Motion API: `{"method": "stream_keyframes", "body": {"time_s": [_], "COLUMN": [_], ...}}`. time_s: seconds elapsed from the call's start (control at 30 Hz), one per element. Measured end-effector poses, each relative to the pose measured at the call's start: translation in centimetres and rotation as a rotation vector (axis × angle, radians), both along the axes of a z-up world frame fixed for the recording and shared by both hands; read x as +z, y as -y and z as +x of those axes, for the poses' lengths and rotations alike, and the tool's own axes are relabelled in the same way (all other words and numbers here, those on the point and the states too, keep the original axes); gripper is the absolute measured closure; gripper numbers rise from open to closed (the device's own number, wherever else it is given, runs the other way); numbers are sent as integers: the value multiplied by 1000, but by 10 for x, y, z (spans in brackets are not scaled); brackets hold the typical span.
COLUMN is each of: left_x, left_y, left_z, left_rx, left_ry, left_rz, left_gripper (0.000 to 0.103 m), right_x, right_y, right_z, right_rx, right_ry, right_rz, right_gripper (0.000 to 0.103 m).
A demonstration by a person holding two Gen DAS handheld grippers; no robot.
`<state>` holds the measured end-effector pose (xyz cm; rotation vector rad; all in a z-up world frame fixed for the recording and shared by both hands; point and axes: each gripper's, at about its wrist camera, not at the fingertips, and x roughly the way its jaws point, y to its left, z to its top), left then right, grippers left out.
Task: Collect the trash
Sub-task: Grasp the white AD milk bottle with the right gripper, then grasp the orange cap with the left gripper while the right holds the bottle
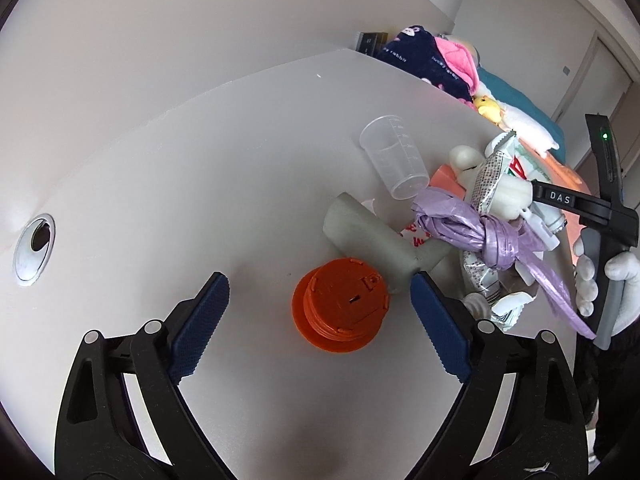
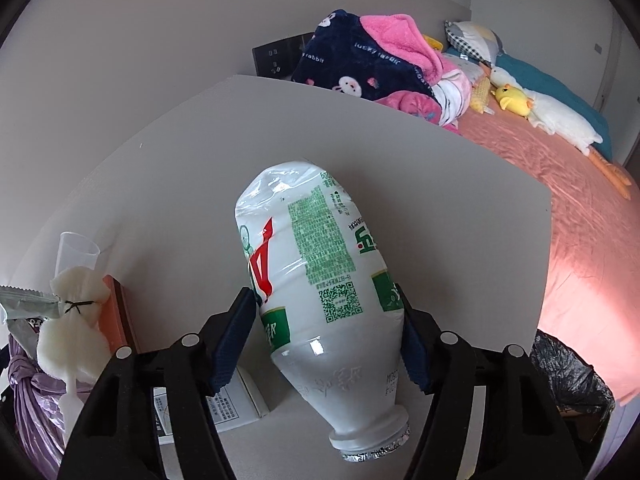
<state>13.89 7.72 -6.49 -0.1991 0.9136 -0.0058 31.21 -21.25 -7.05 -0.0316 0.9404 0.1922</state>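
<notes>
The right gripper (image 2: 328,332) pinches a white plastic bottle (image 2: 320,280) across its belly, both blue pads pressed to its sides, the foil-rimmed neck pointing back toward the camera; its shrink label carries green text blocks, a QR code and large red lettering too distorted to read. The left gripper (image 1: 320,312) stands spread and empty, jaws angled down at the white desk (image 1: 180,160), with an orange ridged lid (image 1: 340,308) lying between the fingers and touching neither. Just beyond the right-hand finger lies a grey tube (image 1: 372,236), and past that a clear measuring cup (image 1: 394,156) on its side. To the right of the jaws sits a heap of trash: a knotted purple plastic bag (image 1: 476,232) and a crumpled silver wrapper (image 1: 492,176). A gloved hand (image 1: 592,280) grips the other tool there, its arm marked "DAS". Far beyond the desk, a navy blanket (image 2: 360,64) reads "lucky rabbit".
</notes>
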Motion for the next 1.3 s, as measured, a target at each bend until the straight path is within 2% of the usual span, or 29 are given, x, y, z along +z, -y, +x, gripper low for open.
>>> {"method": "stream_keyframes", "body": {"time_s": [0.23, 0.3, 0.33, 0.4, 0.63, 0.8, 1.3], "left_x": [-2, -2, -2, -1, -1, 4, 45], "left_y": [3, 6, 7, 8, 3, 1, 39], "left_z": [3, 4, 4, 4, -2, -9, -42], "left_rx": [-10, -17, -21, -31, -3, 3, -93], "left_ry": [11, 17, 18, 23, 29, 33, 125], "left_rz": [42, 70, 73, 62, 31, -32, -102], "left_gripper": [28, 38, 40, 50, 56, 60, 60], "right_x": [1, 4, 5, 9, 22, 33, 55], "right_y": [25, 31, 34, 39, 48, 53, 81], "right_z": [-11, -16, -19, -25, -49, -70, -128], "right_rx": [-67, -76, -80, -83, -81, -81, -99], "right_ry": [-4, 0, 2, 4, 5, 21, 76], "right_rz": [85, 106, 119, 146, 209, 223, 261], "right_gripper": [36, 36, 36, 36, 36, 36, 36]}}
